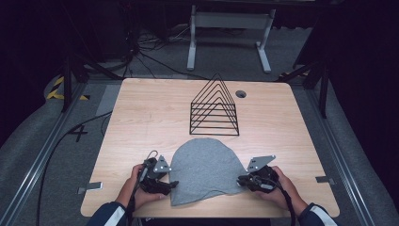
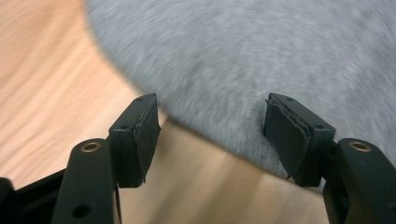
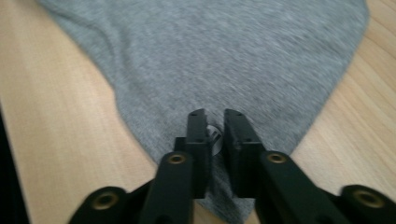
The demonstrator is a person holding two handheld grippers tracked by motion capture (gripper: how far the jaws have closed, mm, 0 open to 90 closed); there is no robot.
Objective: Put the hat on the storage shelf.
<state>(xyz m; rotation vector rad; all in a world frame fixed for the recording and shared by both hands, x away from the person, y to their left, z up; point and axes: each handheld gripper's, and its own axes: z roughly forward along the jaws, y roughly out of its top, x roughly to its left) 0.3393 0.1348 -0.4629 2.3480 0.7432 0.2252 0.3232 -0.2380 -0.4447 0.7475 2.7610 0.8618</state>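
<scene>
Grey beanie (image 1: pixel 203 170) lies flat on the near half of the bench (image 1: pixel 141 117), in front of the black wire rack (image 1: pixel 214 107). Right gripper (image 3: pixel 215 130) fingers nearly pressed together, pinching the beanie's corner edge with a small white tag between them; left gripper (image 2: pixel 210 135) fingers spread wide over the opposite edge, holding nothing. Risk: pulling or lifting on the right pinch alone would likely drag the hat askew, and the thin knit may slip out.

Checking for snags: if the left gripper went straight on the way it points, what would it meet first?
Probably the grey cloth: the open left gripper already straddles its edge.
</scene>
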